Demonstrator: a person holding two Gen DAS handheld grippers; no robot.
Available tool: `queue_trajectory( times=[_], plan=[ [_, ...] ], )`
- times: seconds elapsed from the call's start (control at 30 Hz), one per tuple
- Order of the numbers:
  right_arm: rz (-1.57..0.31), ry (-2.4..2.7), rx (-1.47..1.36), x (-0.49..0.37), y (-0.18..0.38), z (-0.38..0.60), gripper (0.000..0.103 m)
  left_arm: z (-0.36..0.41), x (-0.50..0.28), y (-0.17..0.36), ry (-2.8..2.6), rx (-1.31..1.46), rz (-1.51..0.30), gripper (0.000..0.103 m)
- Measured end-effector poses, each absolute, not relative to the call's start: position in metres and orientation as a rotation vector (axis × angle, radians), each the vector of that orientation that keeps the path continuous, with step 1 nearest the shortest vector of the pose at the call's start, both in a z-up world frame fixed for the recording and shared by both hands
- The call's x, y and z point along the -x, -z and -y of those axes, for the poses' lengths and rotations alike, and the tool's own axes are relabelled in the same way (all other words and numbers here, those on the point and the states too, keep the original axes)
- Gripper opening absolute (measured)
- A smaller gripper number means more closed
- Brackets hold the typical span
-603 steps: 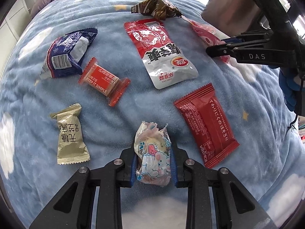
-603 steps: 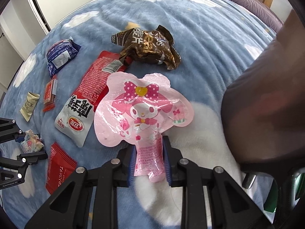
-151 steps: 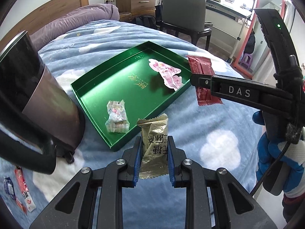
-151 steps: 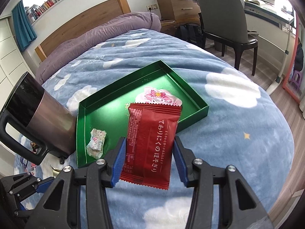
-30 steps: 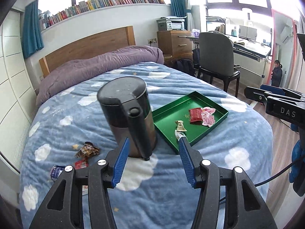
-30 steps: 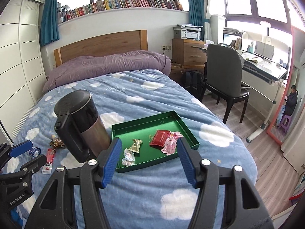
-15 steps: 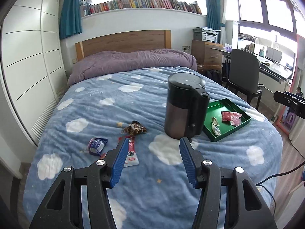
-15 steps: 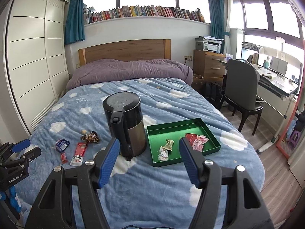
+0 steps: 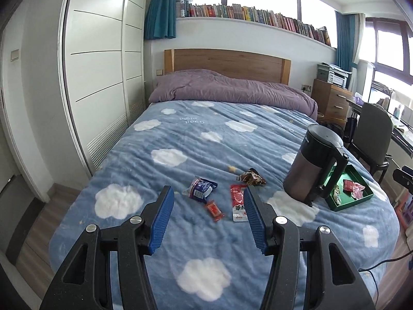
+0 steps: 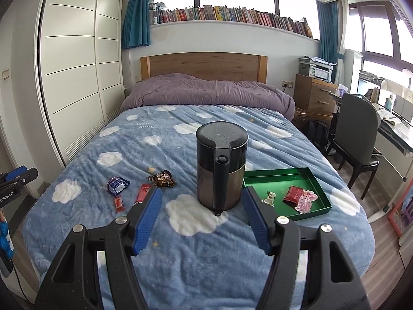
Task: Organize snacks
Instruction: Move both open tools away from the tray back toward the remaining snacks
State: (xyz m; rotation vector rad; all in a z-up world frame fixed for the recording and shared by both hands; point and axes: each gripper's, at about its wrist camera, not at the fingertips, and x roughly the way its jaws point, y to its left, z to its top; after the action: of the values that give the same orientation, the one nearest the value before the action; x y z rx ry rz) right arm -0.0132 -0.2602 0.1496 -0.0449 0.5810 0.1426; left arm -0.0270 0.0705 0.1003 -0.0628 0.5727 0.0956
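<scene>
Both grippers are open, empty and held high above the bed's foot. My left gripper (image 9: 207, 217) looks at loose snacks: a blue packet (image 9: 200, 188), a small orange-red pack (image 9: 214, 209), a long red-and-white bag (image 9: 238, 202) and a brown wrapper (image 9: 251, 177). My right gripper (image 10: 201, 215) faces the kettle (image 10: 220, 171). The green tray (image 10: 309, 177) to its right holds a red pack (image 10: 294, 193), a pink pouch (image 10: 306, 201), a gold pack (image 10: 269, 197). The tray (image 9: 360, 178) also shows in the left wrist view.
The dark kettle (image 9: 316, 168) stands between the loose snacks and the tray. A purple duvet (image 10: 206, 91) lies at the headboard. A white wardrobe (image 9: 98, 77) is left of the bed, a chair (image 10: 357, 139) and desk right.
Both grippers have pulled back and risen away from the tray, and the left view has swung left onto the loose snacks. Earlier they carried snacks into the tray and let go.
</scene>
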Motion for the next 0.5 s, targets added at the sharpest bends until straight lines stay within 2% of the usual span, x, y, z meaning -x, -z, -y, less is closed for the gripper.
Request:
queue_trajectory(
  times=[0.5],
  plan=[
    [-0.699,-0.210,0.118,-0.034,-0.101,0.199,0.097,-0.110,-0.010,-0.039,-0.143,0.152,-0.692,0.050]
  ],
)
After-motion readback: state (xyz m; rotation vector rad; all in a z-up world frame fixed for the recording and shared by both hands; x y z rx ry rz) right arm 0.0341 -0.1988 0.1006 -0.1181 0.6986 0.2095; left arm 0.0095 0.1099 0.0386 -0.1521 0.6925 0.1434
